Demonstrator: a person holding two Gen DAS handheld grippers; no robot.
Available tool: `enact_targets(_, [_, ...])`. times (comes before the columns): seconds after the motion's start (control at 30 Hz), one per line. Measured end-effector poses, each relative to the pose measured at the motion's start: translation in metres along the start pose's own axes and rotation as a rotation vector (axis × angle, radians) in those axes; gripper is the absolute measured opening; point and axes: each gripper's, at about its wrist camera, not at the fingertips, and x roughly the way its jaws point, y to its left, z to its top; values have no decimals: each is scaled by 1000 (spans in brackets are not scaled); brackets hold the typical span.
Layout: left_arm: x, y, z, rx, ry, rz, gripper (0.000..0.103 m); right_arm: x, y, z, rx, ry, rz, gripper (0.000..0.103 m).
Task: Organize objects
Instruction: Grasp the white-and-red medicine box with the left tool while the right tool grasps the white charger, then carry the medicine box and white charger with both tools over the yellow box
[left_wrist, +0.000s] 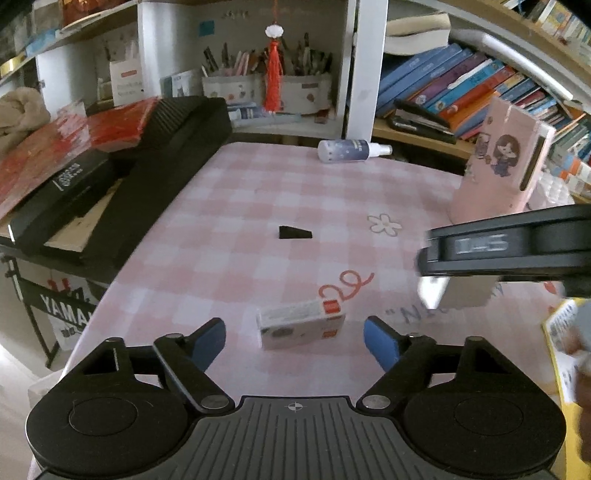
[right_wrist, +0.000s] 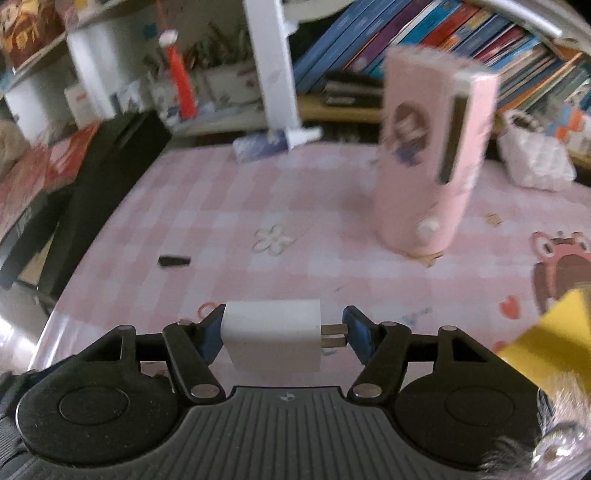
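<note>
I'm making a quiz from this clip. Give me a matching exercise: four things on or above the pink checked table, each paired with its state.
Things:
1. white charger plug
2. spray bottle
3. pink holder
4. small carton

States:
A. lying on its side at the table's far edge
B. standing upright
C. between the right gripper's fingers
D. lying flat ahead of the open left gripper

Pairs: 1-C, 2-A, 3-B, 4-D

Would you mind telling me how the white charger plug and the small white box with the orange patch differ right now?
The white charger plug sits between the right tongs; the small box lies on the checked table ahead of the open left tongs. The plug is plain white with metal prongs; the box is printed, with an orange patch. Both are white and blocky.
</note>
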Motion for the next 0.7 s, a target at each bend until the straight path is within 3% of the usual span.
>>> enact_targets(0.1, [12,-7,4,-3,5,11,78,-11,-5,1,10,-22,-5,64])
enact_targets(0.3, [26,-12,3,0,28,69,53,-19,-9,0,13,-41,-10,64])
enact_targets(0.47, [15,-3,1,-14,18,34,53,-21,-9,-2,26,-39,-12,64])
enact_targets(0.7, [-32,11,0,-10,-35,-30,53,-37,-5,-9,16,-52,1,64])
